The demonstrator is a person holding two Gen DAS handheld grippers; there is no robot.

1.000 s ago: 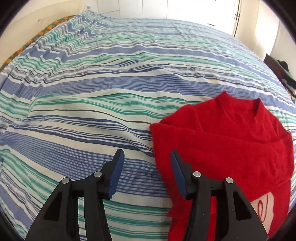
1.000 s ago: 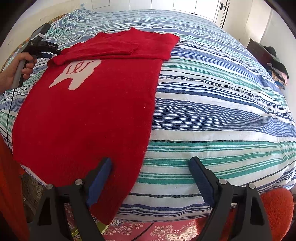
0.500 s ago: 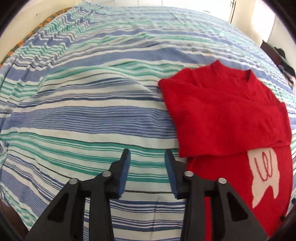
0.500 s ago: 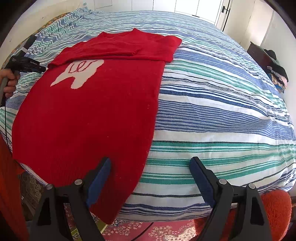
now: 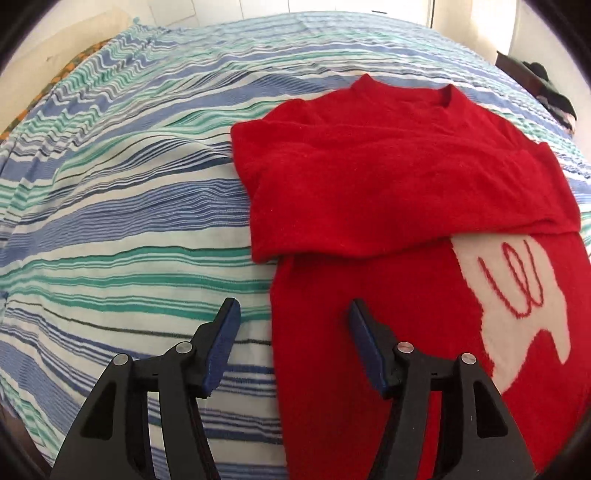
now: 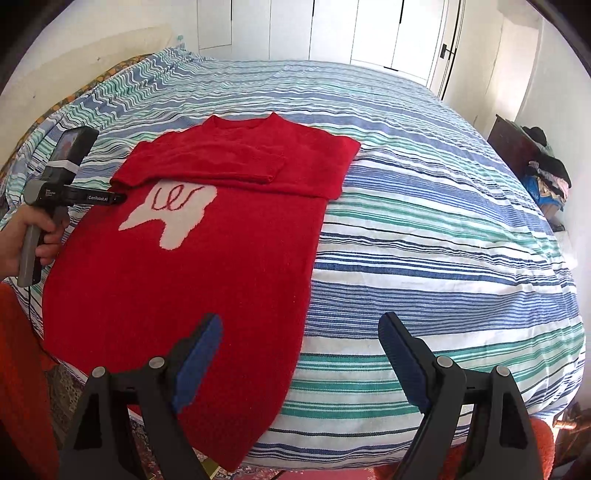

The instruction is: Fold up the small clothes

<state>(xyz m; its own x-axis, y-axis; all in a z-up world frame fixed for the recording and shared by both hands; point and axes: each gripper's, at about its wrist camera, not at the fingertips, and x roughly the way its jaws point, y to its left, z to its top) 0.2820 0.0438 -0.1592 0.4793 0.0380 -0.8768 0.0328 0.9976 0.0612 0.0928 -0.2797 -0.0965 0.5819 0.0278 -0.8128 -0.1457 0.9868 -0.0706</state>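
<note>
A red sweater (image 6: 207, 258) with a white tooth-shaped motif (image 6: 170, 208) lies flat on the striped bed, both sleeves folded across the chest. It also shows in the left wrist view (image 5: 388, 192). My left gripper (image 5: 291, 339) is open and empty, hovering over the sweater's left edge just below the folded sleeve; it also shows in the right wrist view (image 6: 118, 197). My right gripper (image 6: 299, 354) is open wide and empty above the sweater's lower right edge near the bed's front.
The bed carries a blue, green and white striped cover (image 6: 424, 206). A dark cabinet with piled clothes (image 6: 539, 166) stands at the right. White closet doors (image 6: 332, 29) are behind the bed. Orange fabric (image 6: 22, 369) hangs at the lower left.
My left gripper has moved down along the sweater's left edge, from the shoulder to below the folded sleeve, and opened wider. My right gripper has risen and pulled back a little.
</note>
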